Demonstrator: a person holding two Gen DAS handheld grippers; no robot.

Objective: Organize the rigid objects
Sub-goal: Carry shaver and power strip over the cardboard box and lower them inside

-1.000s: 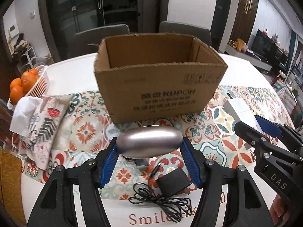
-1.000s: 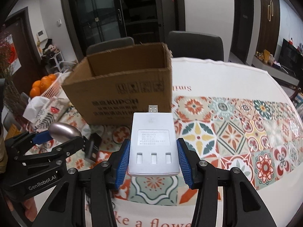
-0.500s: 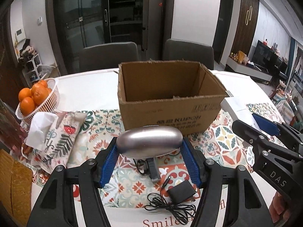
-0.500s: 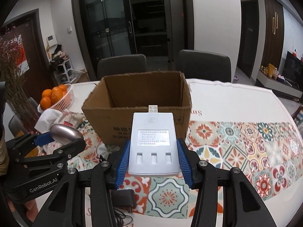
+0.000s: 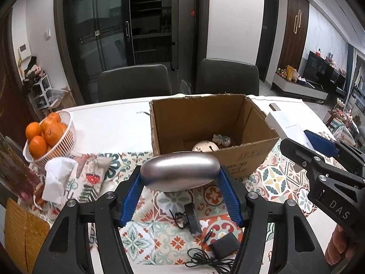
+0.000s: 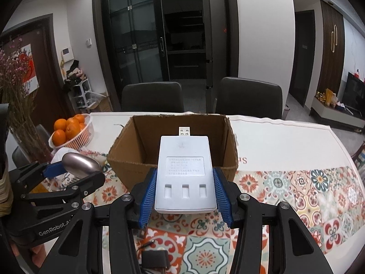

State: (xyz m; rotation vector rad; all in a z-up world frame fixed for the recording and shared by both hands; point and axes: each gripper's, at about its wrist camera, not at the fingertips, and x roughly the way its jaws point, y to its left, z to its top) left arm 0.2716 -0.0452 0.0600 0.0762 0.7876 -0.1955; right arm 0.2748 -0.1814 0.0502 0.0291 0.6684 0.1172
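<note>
My left gripper is shut on a smooth silver oval case, held crosswise above the patterned tablecloth. My right gripper is shut on a white flat charger with a USB plug at its far end. An open cardboard box stands just beyond both, with a round pale object and a small figurine on its floor. In the right wrist view the left gripper and the silver case show at the left. In the left wrist view the right gripper shows at the right.
A white basket of oranges and a tissue pouch sit at the left. A black adapter with coiled cable and a small black device lie on the cloth below my left gripper. Two dark chairs stand behind the table.
Both grippers have risen with their loads, so the views now look down over the box's rim to its floor. The box looks farther and lower in each view.
</note>
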